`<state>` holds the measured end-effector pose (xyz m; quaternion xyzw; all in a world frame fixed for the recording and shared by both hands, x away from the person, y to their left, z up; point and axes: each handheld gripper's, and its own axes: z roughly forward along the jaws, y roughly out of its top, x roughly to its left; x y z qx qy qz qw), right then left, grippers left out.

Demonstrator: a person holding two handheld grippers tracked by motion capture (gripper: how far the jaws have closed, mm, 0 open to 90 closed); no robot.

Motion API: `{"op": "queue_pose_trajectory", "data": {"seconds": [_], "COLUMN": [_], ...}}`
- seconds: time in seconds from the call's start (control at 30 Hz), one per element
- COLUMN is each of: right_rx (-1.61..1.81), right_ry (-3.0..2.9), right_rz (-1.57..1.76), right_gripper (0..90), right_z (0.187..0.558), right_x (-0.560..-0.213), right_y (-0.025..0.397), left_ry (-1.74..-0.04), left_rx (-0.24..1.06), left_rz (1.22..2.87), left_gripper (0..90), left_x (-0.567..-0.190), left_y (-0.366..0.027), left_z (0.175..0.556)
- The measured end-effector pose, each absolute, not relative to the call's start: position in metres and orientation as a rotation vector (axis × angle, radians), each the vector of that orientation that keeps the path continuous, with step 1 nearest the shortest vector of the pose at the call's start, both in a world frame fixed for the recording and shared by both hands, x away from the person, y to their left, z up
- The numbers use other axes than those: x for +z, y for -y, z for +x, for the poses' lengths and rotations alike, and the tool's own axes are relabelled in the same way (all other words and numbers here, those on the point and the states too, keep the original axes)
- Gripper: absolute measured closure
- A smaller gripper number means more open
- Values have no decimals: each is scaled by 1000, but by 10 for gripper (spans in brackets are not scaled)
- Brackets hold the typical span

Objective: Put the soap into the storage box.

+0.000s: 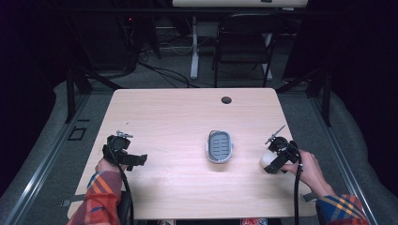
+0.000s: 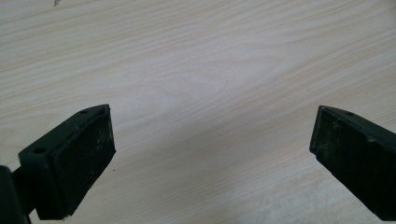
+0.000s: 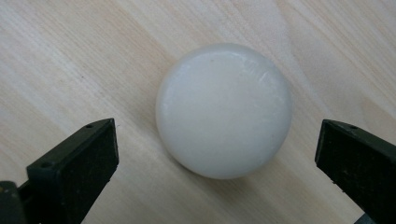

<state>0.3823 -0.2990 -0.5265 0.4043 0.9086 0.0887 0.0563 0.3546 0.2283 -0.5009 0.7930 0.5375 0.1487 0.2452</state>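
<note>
A round white soap bar [image 3: 224, 109] lies flat on the wooden table [image 1: 178, 117]. My right gripper [image 3: 215, 158] hangs just above it, open, its jaws wide to either side and apart from the bar. In the high view the soap bar [image 1: 266, 159] peeks out at the left of the right gripper [image 1: 278, 157] near the table's right side. A grey oval soap dish [image 1: 219, 146] with a ribbed floor sits at the table's middle. My left gripper [image 2: 212, 149] is open over bare wood; from above the left gripper [image 1: 123, 152] is at the table's left.
A dark cable hole [image 1: 226, 100] marks the table's far edge. Beyond the table stand a black folding chair [image 1: 244, 42] and a white desk leg [image 1: 194, 47] with cables on the floor. Both forearms in plaid sleeves [image 1: 101, 197] enter from the near edge.
</note>
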Motion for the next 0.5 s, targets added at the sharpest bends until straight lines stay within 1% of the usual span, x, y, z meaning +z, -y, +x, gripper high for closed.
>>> {"op": "queue_pose_trajectory", "data": {"seconds": [0.23,0.3,0.5], "right_rx": [240,199,231], "right_ry": [-2789,-2817,-2810], "right_rz": [1229,1210,1240], "right_gripper": [3,16,54], "right_z": [393,396,397], "right_x": [-529,-530,-534], "right_y": [295,293,290], "left_ry": [-1468,-1465,-1463], "left_rx": [401,401,383], "left_rz": [2164,2164,2172], "left_gripper": [0,0,0], "left_x": [-501,-501,-502], "left_y": [-228,-228,-227], "left_z": [355,355,356]}}
